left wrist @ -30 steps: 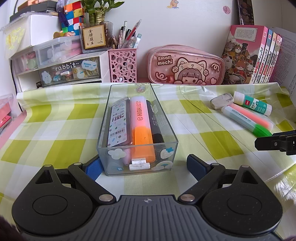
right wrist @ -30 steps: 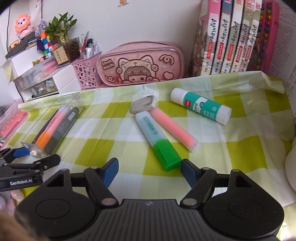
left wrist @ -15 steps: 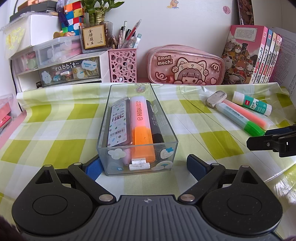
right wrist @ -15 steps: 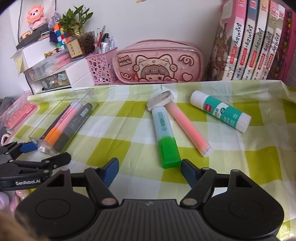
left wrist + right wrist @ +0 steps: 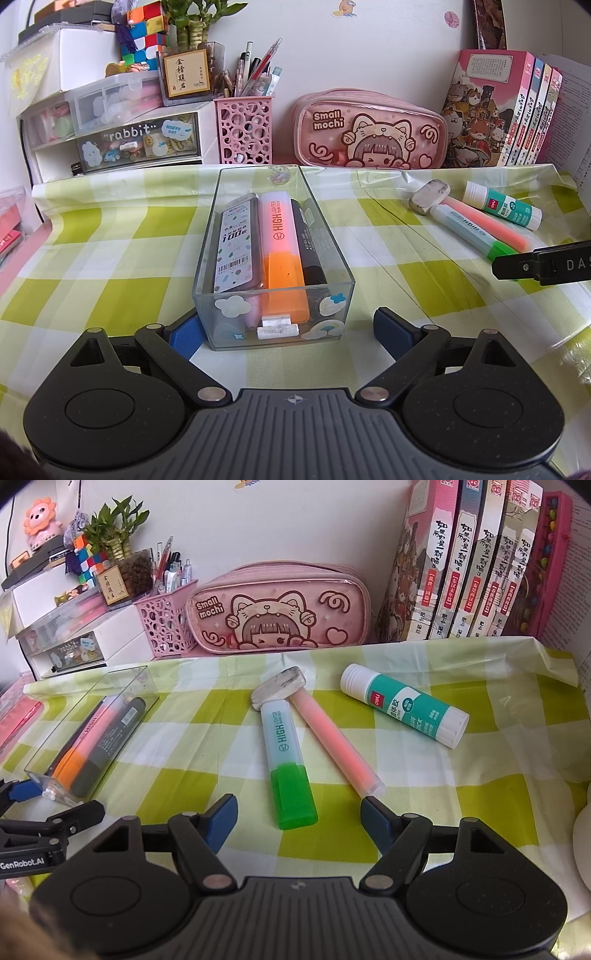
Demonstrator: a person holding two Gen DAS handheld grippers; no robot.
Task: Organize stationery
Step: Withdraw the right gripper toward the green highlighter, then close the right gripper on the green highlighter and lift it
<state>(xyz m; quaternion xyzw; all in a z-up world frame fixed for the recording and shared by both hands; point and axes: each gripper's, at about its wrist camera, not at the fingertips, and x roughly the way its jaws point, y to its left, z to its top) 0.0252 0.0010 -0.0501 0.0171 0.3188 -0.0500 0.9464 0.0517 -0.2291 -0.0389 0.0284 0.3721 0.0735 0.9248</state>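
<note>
A clear plastic box (image 5: 334,251) on the checked cloth holds a lead-refill case (image 5: 236,243), an orange highlighter (image 5: 282,258) and a black marker (image 5: 312,247); it also shows in the right wrist view (image 5: 40,753). My left gripper (image 5: 286,330) is open, its fingers on either side of the box's near end. My right gripper (image 5: 299,819) is open just short of the green highlighter (image 5: 286,753). Beside it lie a pink highlighter (image 5: 336,738), a grey eraser (image 5: 279,686) and a glue stick (image 5: 402,705).
A pink pencil case (image 5: 280,613), a pink pen holder (image 5: 245,129), white drawer units (image 5: 118,136) and a row of books (image 5: 476,557) line the back wall. A pink item (image 5: 9,232) lies at the far left.
My right gripper has moved forward and to the left toward the green highlighter. My left gripper and the box have not moved.
</note>
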